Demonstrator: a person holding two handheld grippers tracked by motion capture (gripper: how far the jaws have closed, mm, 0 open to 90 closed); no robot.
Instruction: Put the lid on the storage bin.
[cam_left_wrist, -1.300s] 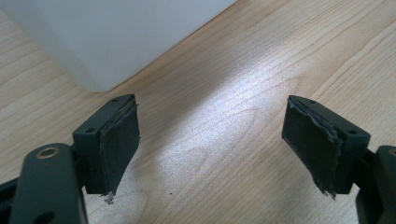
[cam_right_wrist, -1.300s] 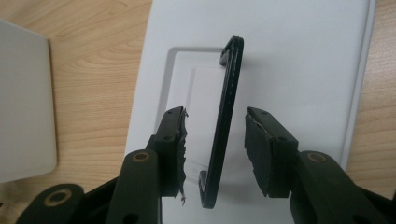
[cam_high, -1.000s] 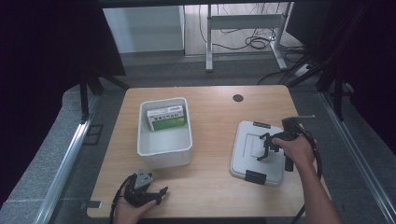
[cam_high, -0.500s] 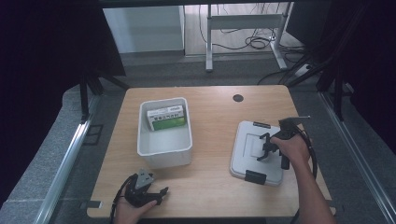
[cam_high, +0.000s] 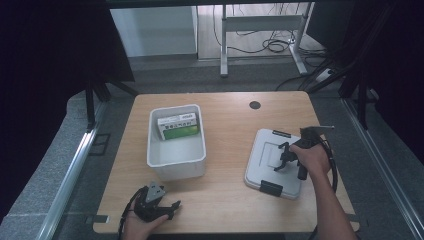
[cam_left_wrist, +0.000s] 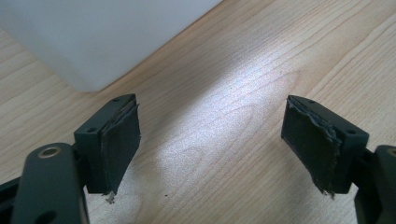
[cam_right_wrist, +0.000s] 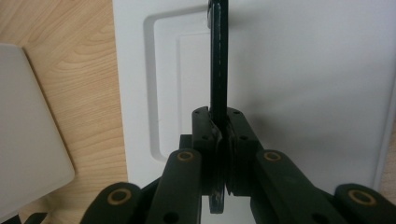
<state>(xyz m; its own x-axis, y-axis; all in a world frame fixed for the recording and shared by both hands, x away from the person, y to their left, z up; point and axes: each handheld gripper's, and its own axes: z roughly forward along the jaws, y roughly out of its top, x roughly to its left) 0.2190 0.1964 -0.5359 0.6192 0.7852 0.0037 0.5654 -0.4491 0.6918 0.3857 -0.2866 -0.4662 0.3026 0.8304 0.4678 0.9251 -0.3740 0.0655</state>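
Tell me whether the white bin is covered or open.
Open: the white bin shows a green box inside, and its lid lies apart on the table.

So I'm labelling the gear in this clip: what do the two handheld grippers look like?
Both are black. The left gripper has a grey three-cornered plate on top and flat, rectangular pads with frayed edges. The right gripper trails a black cable; its linkage arms carry brass-coloured pivot rings. The forearms are bare.

The print on the green box is coming out too small to read. The right hand is covering part of the grey lid, and the white bin is getting cut off at 11 o'clock in the left gripper view.
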